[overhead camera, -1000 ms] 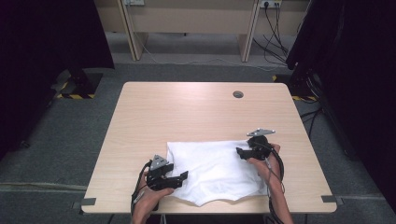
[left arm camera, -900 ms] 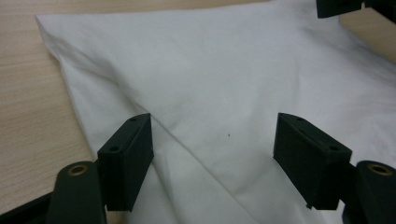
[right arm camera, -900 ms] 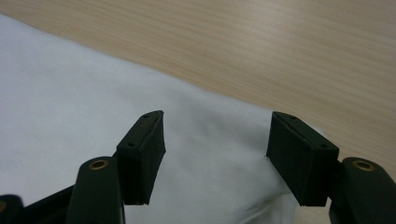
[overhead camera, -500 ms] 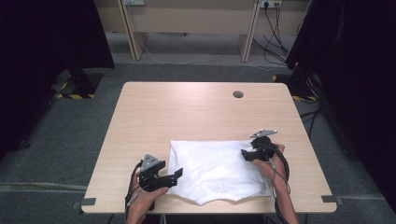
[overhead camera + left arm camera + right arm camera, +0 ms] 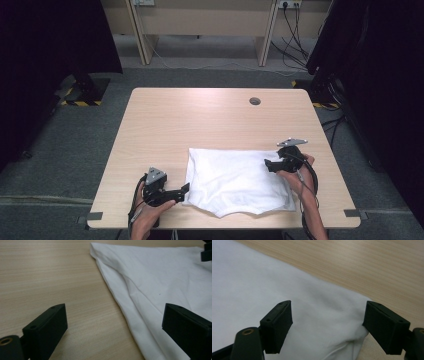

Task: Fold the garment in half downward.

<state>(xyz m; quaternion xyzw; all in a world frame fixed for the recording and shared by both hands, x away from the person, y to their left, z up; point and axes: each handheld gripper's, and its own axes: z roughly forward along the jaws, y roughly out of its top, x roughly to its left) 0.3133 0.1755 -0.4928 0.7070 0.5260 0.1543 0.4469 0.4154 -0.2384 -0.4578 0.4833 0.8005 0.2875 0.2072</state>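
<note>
Two grippers, both with jaws spread and nothing pinched, and both have just been opening. Nearest me, my left gripper [image 5: 186, 189] sits at the near left edge of the folded white cloth [image 5: 237, 180]; in the left gripper view [image 5: 113, 327] the cloth's folded edge runs diagonally between the jaws, one jaw over bare table [image 5: 50, 277], the other over fabric, no pad pressing on it. The cloth lies to that gripper's right, its long axis running across the table from left to right. A little farther off, my right gripper [image 5: 268, 165] hovers over the cloth's far right corner; in the right gripper view [image 5: 328, 325] the jaws straddle that corner without squeezing it. Judging by this, the right one is better placed for the next pinch, while the left needs a short slide rightward onto the edge.
</note>
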